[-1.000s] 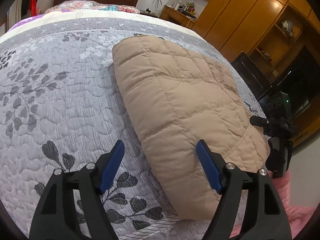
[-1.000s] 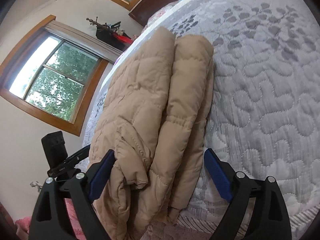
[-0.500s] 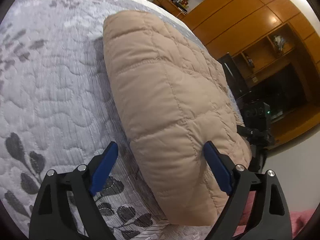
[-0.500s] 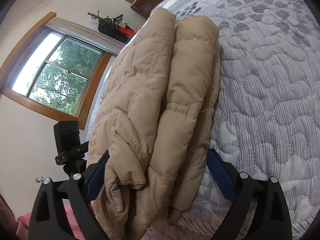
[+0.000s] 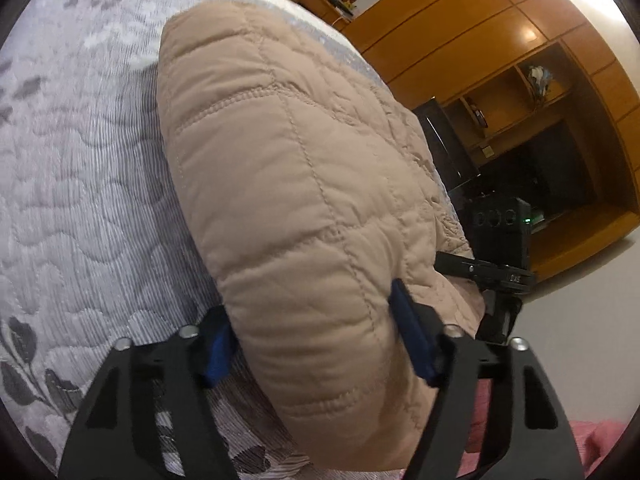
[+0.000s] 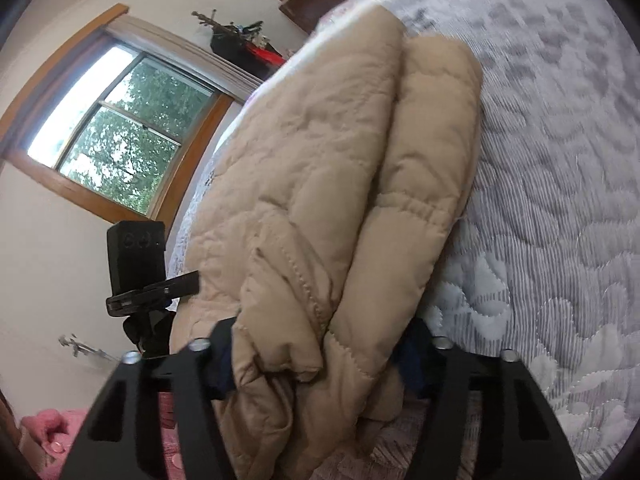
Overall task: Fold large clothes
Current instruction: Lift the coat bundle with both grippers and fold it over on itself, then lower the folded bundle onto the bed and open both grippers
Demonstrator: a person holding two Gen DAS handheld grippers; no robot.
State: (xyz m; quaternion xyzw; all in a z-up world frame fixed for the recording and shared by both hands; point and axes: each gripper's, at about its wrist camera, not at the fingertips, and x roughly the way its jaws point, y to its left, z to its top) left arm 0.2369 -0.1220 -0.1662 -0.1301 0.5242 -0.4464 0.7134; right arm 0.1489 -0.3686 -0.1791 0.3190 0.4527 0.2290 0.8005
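A folded tan quilted puffer coat [image 5: 304, 184] lies on the grey quilted bedspread [image 5: 80, 184]. My left gripper [image 5: 316, 336] straddles the coat's near left end, its blue pads wide apart on either side of the bundle. In the right wrist view the coat [image 6: 320, 184] shows as two stacked padded folds. My right gripper [image 6: 320, 356] straddles its near right end, jaws wide, pads against the fabric. Each gripper also shows in the other's view as a black device beside the coat, the right gripper [image 5: 500, 264] and the left gripper [image 6: 140, 272].
The bedspread [image 6: 560, 200] extends far to the right. Wooden wardrobes and shelves [image 5: 520, 80] stand beyond the bed's right side. A window [image 6: 116, 136] is on the left wall. Pink cloth [image 6: 56, 432] shows below the bed edge.
Both grippers have moved forward onto the coat's near ends. The bundle now sits between each pair of pads, and the pads stand a little closer together.
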